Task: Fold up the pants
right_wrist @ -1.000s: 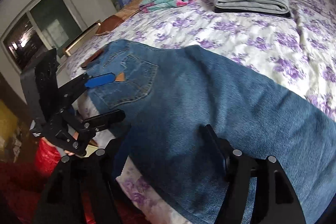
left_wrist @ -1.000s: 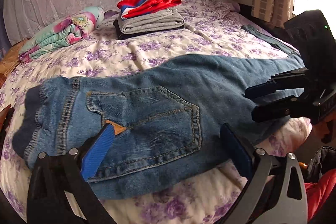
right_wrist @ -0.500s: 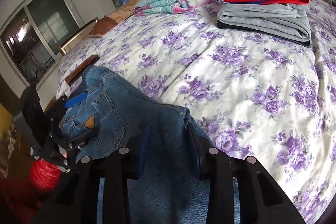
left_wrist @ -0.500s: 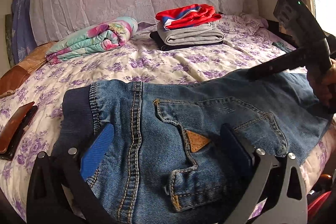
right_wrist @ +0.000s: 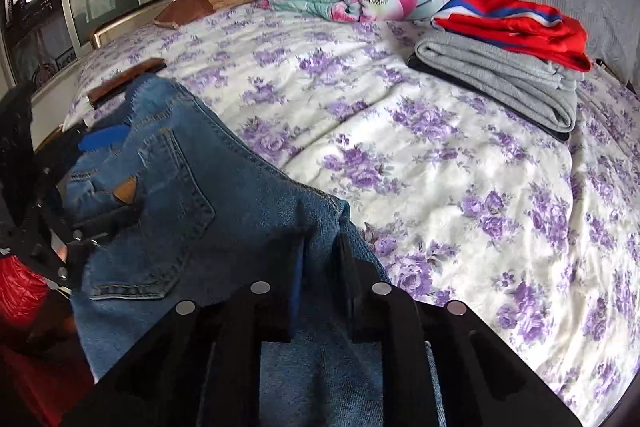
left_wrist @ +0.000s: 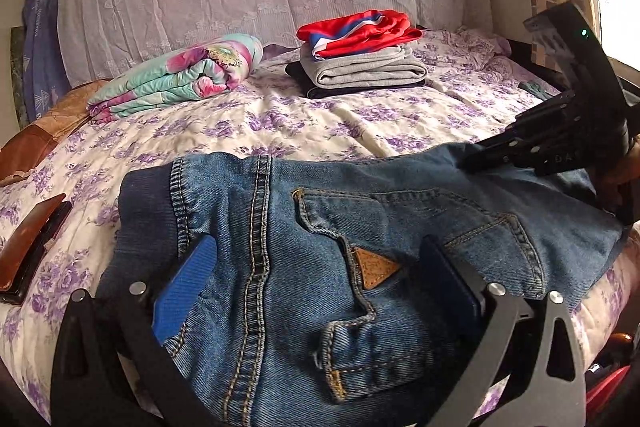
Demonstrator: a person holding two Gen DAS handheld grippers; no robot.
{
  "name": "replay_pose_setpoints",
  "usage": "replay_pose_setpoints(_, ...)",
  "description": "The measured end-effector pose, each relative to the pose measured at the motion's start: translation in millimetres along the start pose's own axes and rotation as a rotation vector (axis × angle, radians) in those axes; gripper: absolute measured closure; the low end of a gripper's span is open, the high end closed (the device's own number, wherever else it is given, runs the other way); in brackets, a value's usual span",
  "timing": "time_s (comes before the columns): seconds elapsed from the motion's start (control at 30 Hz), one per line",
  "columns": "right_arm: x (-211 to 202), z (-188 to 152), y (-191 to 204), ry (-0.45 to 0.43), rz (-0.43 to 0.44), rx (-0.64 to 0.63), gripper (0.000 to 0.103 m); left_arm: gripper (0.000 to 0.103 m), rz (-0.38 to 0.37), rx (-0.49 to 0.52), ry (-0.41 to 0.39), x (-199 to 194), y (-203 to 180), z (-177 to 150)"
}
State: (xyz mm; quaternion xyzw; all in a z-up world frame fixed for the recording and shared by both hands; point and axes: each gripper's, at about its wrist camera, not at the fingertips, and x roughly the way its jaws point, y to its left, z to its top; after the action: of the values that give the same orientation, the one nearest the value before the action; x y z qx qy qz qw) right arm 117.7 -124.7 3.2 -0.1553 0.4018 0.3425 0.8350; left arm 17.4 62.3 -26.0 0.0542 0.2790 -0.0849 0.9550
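Jeans (left_wrist: 360,267) lie at the near edge of the bed (left_wrist: 280,123), waistband end spread flat with the back pocket and its tan leather patch facing up. Over that waistband end the left tool (left_wrist: 320,279) sits low and level, its fingers spread wide to either side of the pocket seam, gripping nothing. To the right of the jeans the right tool (right_wrist: 320,259) is angled down toward the bed, its fingers drawn close together and pinching a raised fold of the denim, which drapes off both sides of them. Beyond the jeans, toward the headboard, rests a stack of folded clothes (left_wrist: 360,63), red on top of grey, and left of that a rolled flowered blanket (left_wrist: 180,79).
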Motion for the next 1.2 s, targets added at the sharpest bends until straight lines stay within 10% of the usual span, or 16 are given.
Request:
replay_pose_setpoints(0.17, -30.0, 8.9, 14.8, -0.129, 0.038, 0.005, 0.083, 0.005, 0.002, 0.001, 0.002, 0.3, 0.0, -0.5)
replay_pose_setpoints(0.3, 30.2, -3.5, 23.5, 0.063, 0.079, 0.016, 0.083, 0.005, 0.004, 0.0, 0.005, -0.6, -0.2, -0.4)
replay_pose_setpoints(0.4, 13.6, 0.6, 12.5, 0.02, 0.127, 0.096, 0.084, 0.004, 0.009, 0.004, 0.014, 1.3, -0.8, 1.6)
replay_pose_setpoints(0.6, -54.8, -26.4, 18.2, -0.139, 0.087, 0.082, 0.04, 0.005, 0.006, 0.001, 0.012, 2.0, -0.6, 2.9)
replay_pose_setpoints(0.7, -23.3, -59.5, 17.5, 0.01, 0.022, 0.048, 0.037, 0.004, 0.005, 0.001, 0.011, 1.6, -0.2, 2.5)
replay_pose_setpoints(0.9, -63.6, -61.5, 2.9, -0.122, 0.106, 0.184, 0.037, 0.004, 0.01, 0.0, 0.018, 2.1, -0.1, 4.6)
replay_pose_setpoints(1.2, -93.8, -129.2, -9.5, -0.141, 0.01, 0.245, 0.025, 0.004, 0.01, -0.002, 0.012, 1.3, -1.1, 3.9)
